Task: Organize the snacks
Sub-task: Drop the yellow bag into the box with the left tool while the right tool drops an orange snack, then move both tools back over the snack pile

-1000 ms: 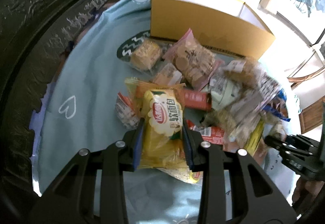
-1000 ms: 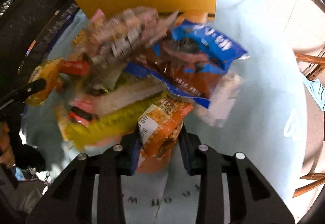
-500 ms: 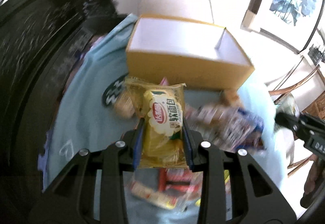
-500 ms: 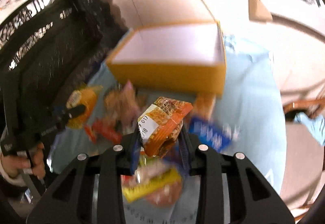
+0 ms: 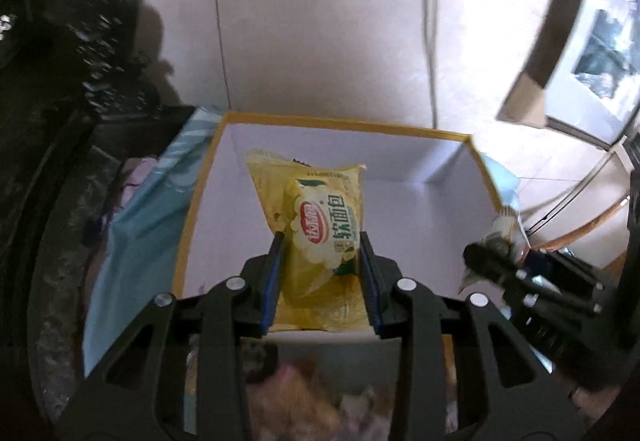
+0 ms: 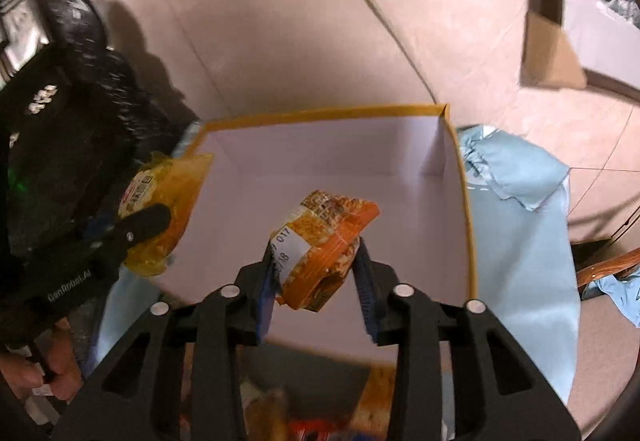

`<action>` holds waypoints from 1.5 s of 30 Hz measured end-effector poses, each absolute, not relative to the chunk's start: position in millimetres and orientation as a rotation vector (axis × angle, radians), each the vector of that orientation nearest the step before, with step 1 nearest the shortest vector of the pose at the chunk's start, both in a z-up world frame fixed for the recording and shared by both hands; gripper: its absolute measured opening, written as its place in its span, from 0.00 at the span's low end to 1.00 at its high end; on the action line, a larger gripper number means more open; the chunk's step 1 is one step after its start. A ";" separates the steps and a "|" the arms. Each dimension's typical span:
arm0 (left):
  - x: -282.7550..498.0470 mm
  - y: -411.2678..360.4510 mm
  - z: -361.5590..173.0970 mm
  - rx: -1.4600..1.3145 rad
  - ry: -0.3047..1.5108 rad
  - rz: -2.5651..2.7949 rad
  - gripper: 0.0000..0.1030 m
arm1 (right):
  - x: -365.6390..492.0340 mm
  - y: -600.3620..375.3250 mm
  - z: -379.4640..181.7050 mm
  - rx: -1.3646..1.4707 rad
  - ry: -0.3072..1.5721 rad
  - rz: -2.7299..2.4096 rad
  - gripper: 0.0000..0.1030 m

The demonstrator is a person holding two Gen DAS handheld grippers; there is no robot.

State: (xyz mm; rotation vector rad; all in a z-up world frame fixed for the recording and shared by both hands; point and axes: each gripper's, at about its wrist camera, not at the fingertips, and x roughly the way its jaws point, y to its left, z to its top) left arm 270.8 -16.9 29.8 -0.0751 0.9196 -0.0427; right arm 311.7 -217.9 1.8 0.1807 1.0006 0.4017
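Note:
A yellow cardboard box [image 5: 340,123] with a white inside lies open below both grippers. My left gripper [image 5: 320,237] hangs over the box's left half. Its jaws are opening, and the pads still touch the yellow snack packet [image 5: 320,225] between them. My right gripper [image 6: 316,247] is over the box [image 6: 320,113] too. Its jaws are also opening: the orange snack packet [image 6: 324,241] leans tilted on the left pad, clear of the right one. The right wrist view catches the left gripper [image 6: 148,221] with the yellow packet [image 6: 160,197] at the box's left wall.
A light blue cloth [image 6: 520,241] covers the table around the box. Blurred loose snacks [image 5: 312,393] lie in front of its near wall. Dark carved furniture [image 5: 60,121] stands at the left, with tiled floor beyond. A hand [image 6: 40,381] grips the left tool.
Both grippers have risen from the snack pile and moved forward over the open box, each carrying its packet. The orange packet now sits loose and tilted between wider right jaws.

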 end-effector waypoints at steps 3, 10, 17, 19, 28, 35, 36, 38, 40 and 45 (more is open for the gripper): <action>285.2 -14.0 20.0 -0.077 0.928 0.025 0.93 | 325.0 -214.3 -16.1 0.154 1.057 0.338 0.62; 243.8 -8.7 31.1 -0.030 0.880 0.021 0.94 | 291.1 -248.4 -7.1 0.220 1.027 0.353 0.63; 163.1 9.8 25.2 -0.044 0.916 0.024 0.94 | 218.2 -277.9 -2.5 0.223 1.029 0.342 0.63; 138.7 15.2 19.1 -0.043 0.936 0.034 0.94 | 196.2 -283.5 -5.0 0.221 1.039 0.340 0.63; 68.4 26.6 -12.3 -0.012 1.033 0.057 0.94 | 107.5 -277.2 -5.2 0.151 1.059 0.395 0.63; 31.5 40.4 -50.5 -0.019 1.125 0.095 0.94 | 74.6 -266.8 -15.6 0.109 1.083 0.428 0.63; 29.3 44.1 -54.5 -0.024 1.131 0.108 0.93 | 73.3 -266.8 -16.0 0.116 1.083 0.429 0.63; 28.5 47.1 -57.4 -0.021 1.135 0.119 0.93 | 72.3 -266.9 -16.7 0.123 1.086 0.428 0.63; 28.8 47.2 -57.1 -0.019 1.129 0.120 0.94 | 71.3 -267.1 -17.3 0.131 1.087 0.425 0.63; 37.7 40.1 -57.9 0.006 1.113 0.098 0.93 | 67.0 -264.8 -20.6 0.139 1.102 0.429 0.63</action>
